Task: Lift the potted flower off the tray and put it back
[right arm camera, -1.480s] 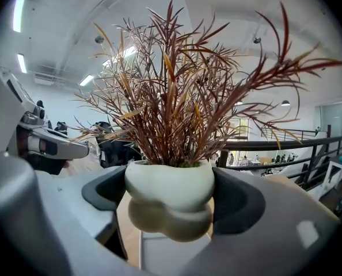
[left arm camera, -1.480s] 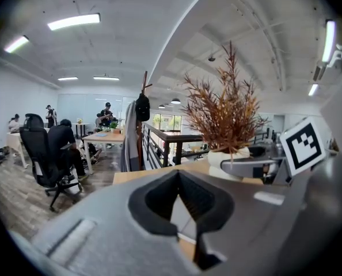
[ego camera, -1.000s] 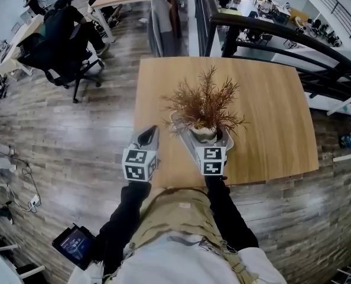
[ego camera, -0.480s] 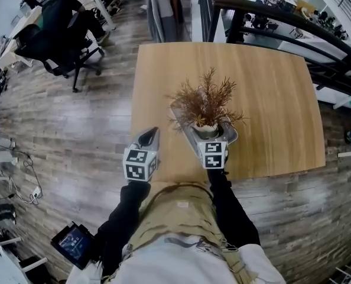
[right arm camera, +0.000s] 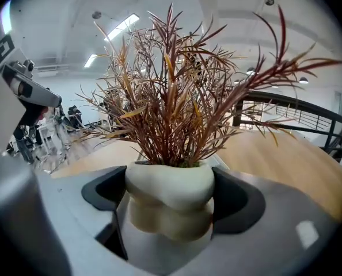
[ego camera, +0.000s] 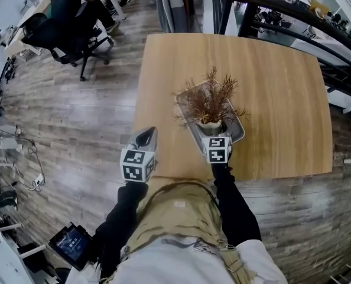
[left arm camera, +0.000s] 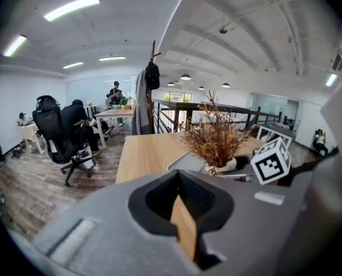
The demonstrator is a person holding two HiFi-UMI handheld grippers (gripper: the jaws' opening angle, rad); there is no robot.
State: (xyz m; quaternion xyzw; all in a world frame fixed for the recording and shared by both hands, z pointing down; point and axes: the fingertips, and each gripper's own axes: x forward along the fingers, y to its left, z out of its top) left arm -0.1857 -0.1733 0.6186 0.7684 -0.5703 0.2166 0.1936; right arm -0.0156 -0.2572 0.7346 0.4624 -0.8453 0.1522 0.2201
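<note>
A dried reddish-brown plant (ego camera: 208, 99) stands in a cream pot (ego camera: 209, 123) over the near end of a grey tray (ego camera: 192, 123) on the wooden table (ego camera: 270, 87). My right gripper (ego camera: 212, 130) is shut on the pot (right arm camera: 170, 203), with a dark pad (right arm camera: 105, 194) pressed against each side. Whether the pot rests on the tray or hangs just above it I cannot tell. My left gripper (ego camera: 145, 138) hovers beside the table's near left corner, shut and holding nothing (left arm camera: 185, 217). From the left gripper view the plant (left arm camera: 217, 140) and tray (left arm camera: 185, 161) lie ahead to the right.
The table's near edge runs just in front of the tray. Office chairs and a seated person (ego camera: 69, 16) are at the far left on the wooden floor. A dark railing (ego camera: 293, 10) runs behind the table, with a coat rack (ego camera: 175, 5) beside it. A tablet (ego camera: 72, 244) lies on the floor near left.
The plant in my right gripper looks smaller and lower over the tray than before, and more of the tray shows behind it. The left gripper has stayed put.
</note>
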